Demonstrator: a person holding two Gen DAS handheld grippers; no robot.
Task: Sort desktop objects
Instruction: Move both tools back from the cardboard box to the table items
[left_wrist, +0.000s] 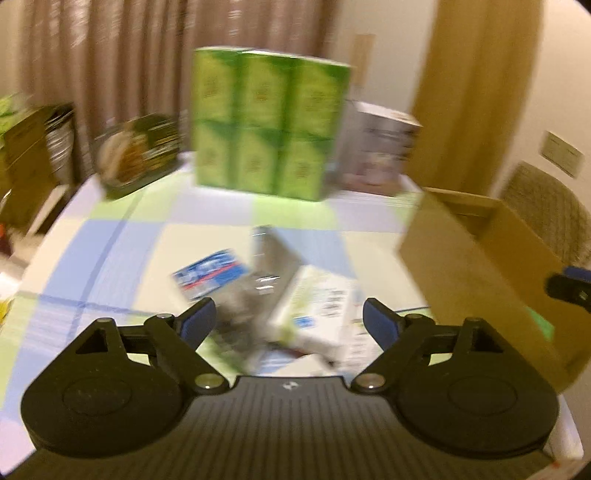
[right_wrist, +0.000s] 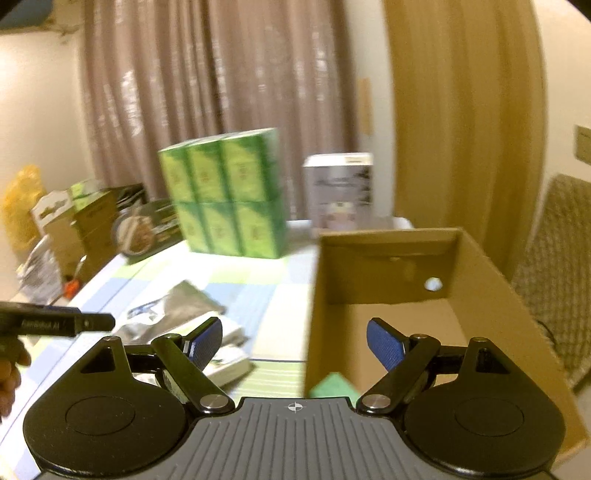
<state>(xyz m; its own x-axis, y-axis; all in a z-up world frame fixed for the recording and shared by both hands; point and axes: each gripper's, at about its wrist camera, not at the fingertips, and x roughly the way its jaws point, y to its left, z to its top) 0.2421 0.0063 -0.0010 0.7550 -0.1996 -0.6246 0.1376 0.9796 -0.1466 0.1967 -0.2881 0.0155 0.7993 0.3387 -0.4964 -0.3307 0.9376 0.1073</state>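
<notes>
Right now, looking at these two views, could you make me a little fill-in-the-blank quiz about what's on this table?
1. The tall stack of boxes at the back of the table is coloured ____.
2. Both the left gripper and the right gripper have their jaws ____.
3. The cardboard box on the right stands with its top ____.
4. The pads on the fingers are coloured ____.

Missing words: green; open; open; blue
</notes>
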